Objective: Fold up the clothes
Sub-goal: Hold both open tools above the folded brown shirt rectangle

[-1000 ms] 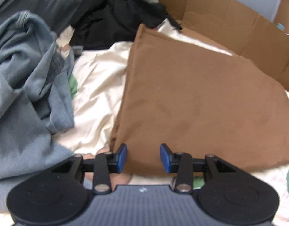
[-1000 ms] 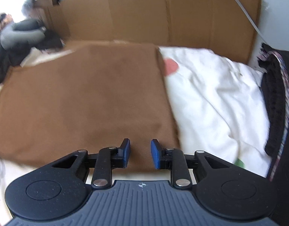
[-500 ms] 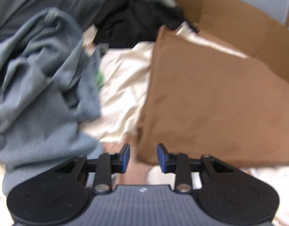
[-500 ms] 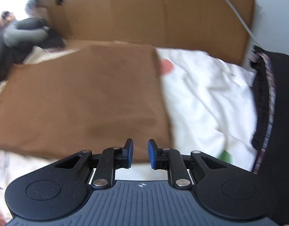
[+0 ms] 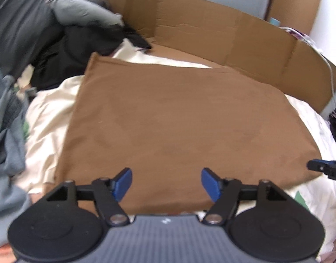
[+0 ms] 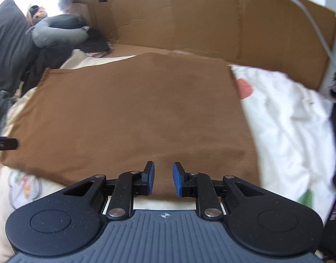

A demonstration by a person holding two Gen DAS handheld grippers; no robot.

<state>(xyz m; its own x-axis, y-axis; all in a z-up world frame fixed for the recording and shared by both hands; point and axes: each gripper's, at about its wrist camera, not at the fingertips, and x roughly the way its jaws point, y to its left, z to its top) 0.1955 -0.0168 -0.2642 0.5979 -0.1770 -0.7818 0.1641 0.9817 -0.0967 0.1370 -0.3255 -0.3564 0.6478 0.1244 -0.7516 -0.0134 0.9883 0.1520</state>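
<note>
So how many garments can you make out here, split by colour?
Brown: 1, the flat folded cloth
Black: 1, crumpled garment
Blue-grey: 1, heaped garment
Total: 3. A grey bundle behind is too blurred to class.

Your brown garment [image 5: 185, 118] lies flat and smooth, folded into a broad rectangle, spreading forward from just ahead of your left fingertips [image 5: 124, 183]. Its near edge also sits under your right fingertips [image 6: 150, 178].

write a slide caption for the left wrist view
Open left gripper over the near edge of a flat brown garment on a cream sheet.
</note>
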